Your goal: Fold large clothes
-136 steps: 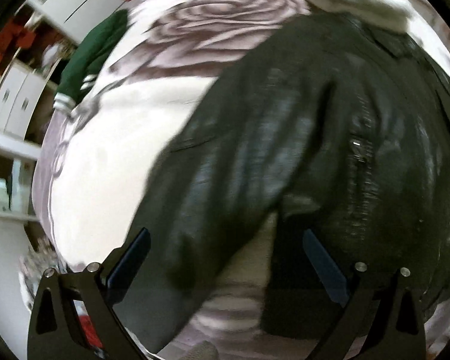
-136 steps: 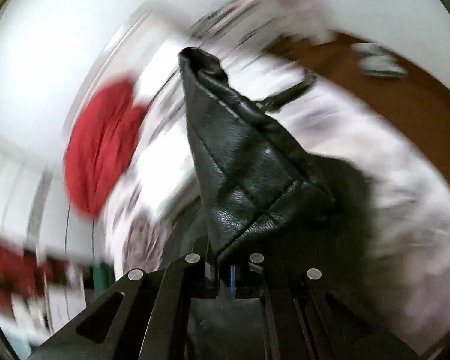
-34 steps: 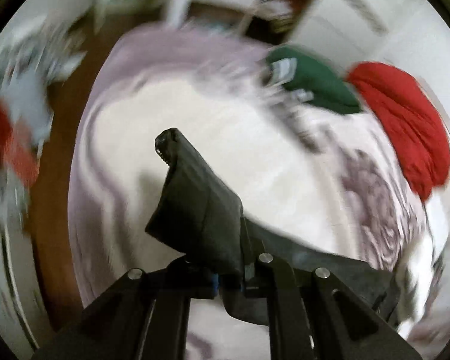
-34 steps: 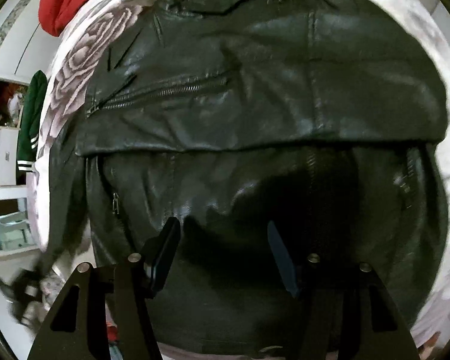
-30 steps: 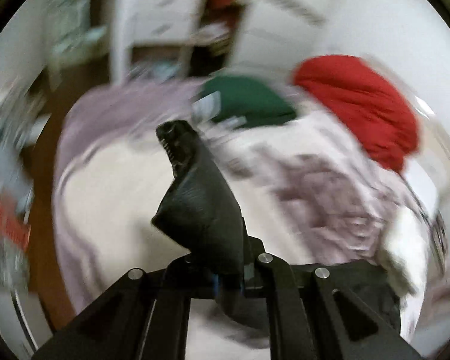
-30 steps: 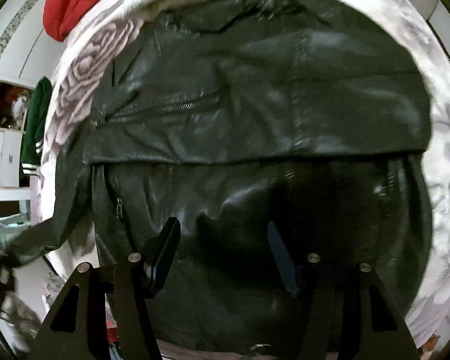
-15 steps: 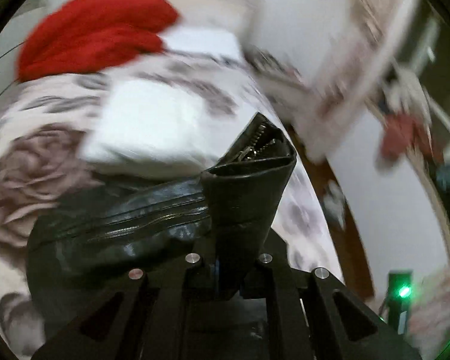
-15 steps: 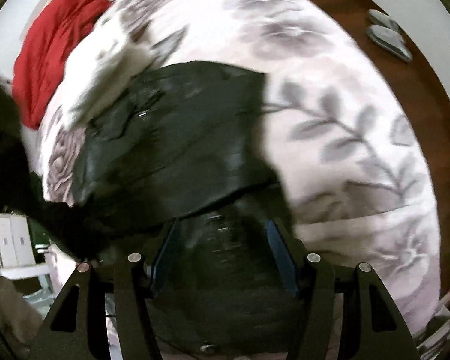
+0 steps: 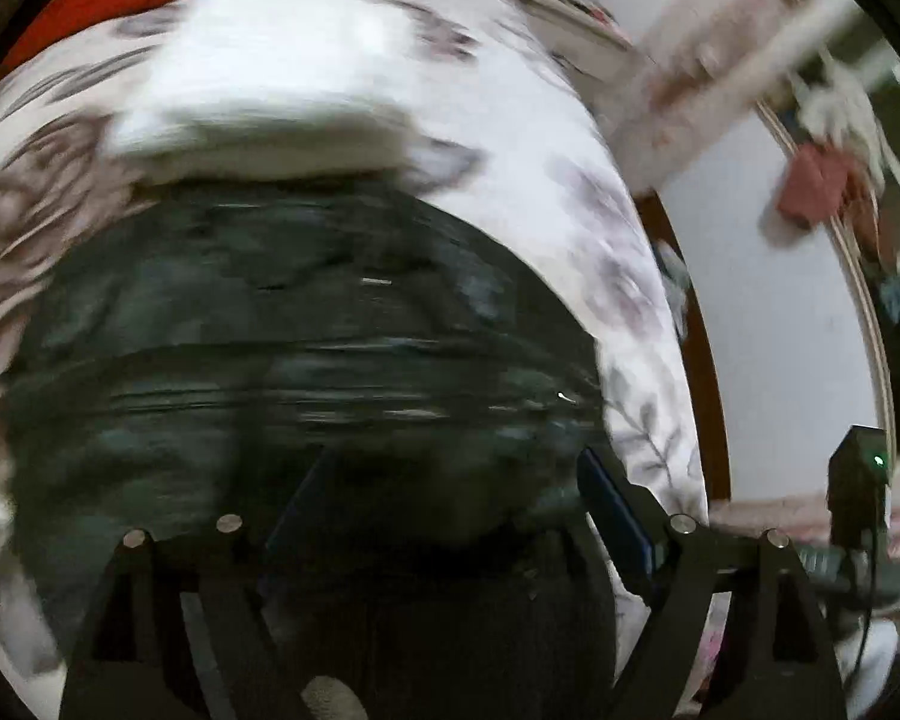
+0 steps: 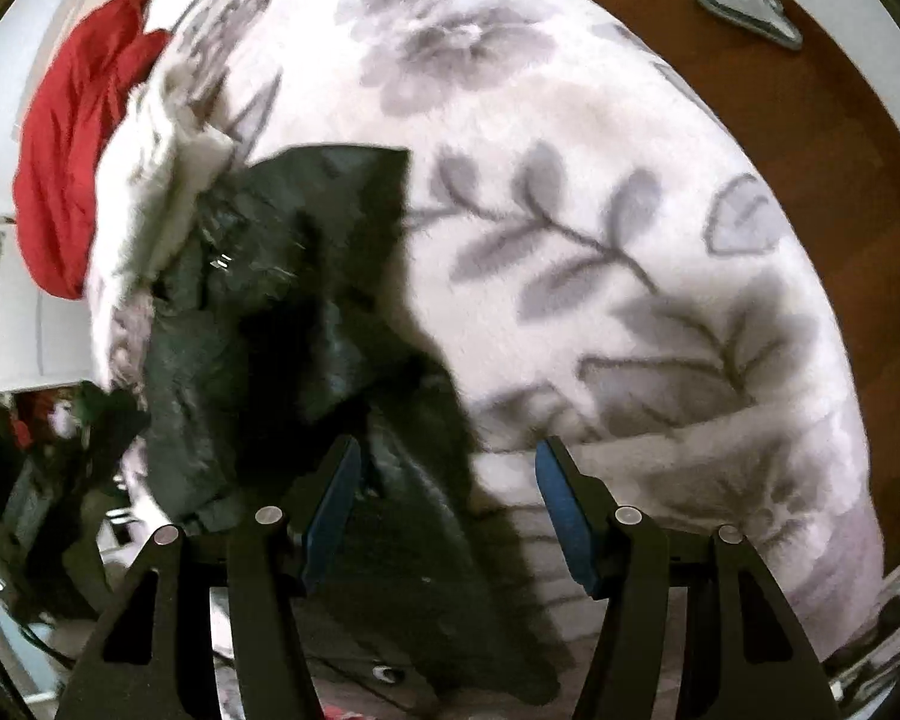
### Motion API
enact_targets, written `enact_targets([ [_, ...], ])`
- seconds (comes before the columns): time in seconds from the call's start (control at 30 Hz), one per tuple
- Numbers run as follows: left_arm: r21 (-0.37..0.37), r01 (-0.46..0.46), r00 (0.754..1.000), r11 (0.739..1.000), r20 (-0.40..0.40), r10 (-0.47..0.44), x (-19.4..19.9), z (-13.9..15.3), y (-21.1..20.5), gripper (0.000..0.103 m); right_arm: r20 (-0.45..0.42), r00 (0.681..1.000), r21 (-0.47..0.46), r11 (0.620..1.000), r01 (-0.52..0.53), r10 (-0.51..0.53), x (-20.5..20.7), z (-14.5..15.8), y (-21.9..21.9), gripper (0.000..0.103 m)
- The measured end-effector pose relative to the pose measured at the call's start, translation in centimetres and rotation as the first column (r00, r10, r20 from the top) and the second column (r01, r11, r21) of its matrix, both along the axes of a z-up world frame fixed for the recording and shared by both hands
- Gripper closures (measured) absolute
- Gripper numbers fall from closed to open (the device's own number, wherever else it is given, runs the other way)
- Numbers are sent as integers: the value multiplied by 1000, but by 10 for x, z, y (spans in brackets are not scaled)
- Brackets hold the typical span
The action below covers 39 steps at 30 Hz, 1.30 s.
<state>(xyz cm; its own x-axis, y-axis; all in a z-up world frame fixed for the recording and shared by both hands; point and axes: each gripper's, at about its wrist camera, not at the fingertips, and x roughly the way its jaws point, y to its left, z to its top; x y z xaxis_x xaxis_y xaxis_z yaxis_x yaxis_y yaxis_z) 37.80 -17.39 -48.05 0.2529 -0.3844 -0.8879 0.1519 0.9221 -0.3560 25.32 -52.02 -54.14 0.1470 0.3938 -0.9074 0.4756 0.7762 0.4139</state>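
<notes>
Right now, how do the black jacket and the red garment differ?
The black jacket is shiny and leather-like; the red garment looks matte and soft. The jacket lies near both grippers, mid-bed; the red garment sits bunched at the far edge of the floral blanket. The jacket spreads wide under the left gripper; the red garment is only a strip there. Both rest on that blanket, ungripped.

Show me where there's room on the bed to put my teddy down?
The flowery blanket is bare right of the black jacket, out to the wood floor. It is crowded on the jacket's other side, by the red clothes.
</notes>
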Motion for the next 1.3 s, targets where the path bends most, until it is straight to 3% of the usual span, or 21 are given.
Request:
enact_targets([
  [0.03,6,-48,999,999,10,47,-2,4,24,20,13,1000,22,1000,3,-3,8,2,0,40],
  [0.13,157,-207,978,966,19,206,-4,-11,90,20,39,999,60,998,-3,1,28,3,6,40],
  [0.17,221,-239,970,945,13,243,-2,-21,107,20,45,999,71,997,-17,13,38,-1,12,40],
  [0.2,318,-285,954,904,4,299,0,-42,132,20,43,999,67,997,-29,26,44,-3,17,40],
  [0.23,370,-302,946,878,0,326,1,-55,144,20,42,998,60,997,-54,52,55,-9,26,40],
  [0.27,459,-310,934,833,-15,356,3,-80,164,19,35,996,58,995,-78,76,64,-16,34,40],
  [0.3,483,-301,933,822,-31,360,3,-93,175,12,19,996,52,994,-92,91,70,-21,39,42],
  [0.33,473,-299,930,829,-50,364,2,-108,187,6,-6,994,60,992,-113,114,79,-30,49,46],
  [0.37,462,-305,928,833,-52,368,1,-113,194,0,-7,991,77,988,-132,133,83,-36,56,61],
  [0.4,424,-310,931,851,-45,361,0,-117,199,0,-14,985,22,984,-174,175,89,-41,64,64],
  [0.47,413,-296,939,861,-39,341,-1,-117,198,0,-60,973,-91,969,-229,224,98,-55,69,64],
  [0.57,423,-297,937,856,-45,347,-8,-105,194,0,-92,971,-73,971,-225,218,101,-57,64,63],
  [0.7,469,-307,939,828,7,344,-33,-71,183,0,-67,963,-118,957,-266,260,75,-17,65,53],
  [0.83,495,-317,939,809,41,342,-64,-56,170,0,-145,924,-113,922,-371,354,54,-36,89,53],
  [0.93,539,-283,945,794,16,326,-72,-75,175,0,-165,917,-102,918,-382,363,59,-63,108,54],
  [0.97,547,-275,946,791,7,324,-72,-83,177,0,-177,916,-170,905,-389,361,62,-67,113,68],
  [1.0,543,-274,946,794,3,325,-72,-93,180,0,-188,921,-274,882,-384,342,65,-67,113,68],
  [1.07,565,-254,947,785,-20,321,-73,-110,184,0,-196,956,-266,926,-267,219,67,-73,97,68],
  [1.1,557,-250,949,792,-23,315,-73,-116,187,0,-203,958,-261,932,-250,201,66,-74,97,68],
  [1.2,538,-262,948,801,-11,317,-72,-117,191,0,-238,926,-323,875,-360,293,70,-68,120,67],
  [1.3,574,-265,952,775,30,303,-77,-104,183,0,-268,913,-340,857,-387,306,66,-48,127,59],
])
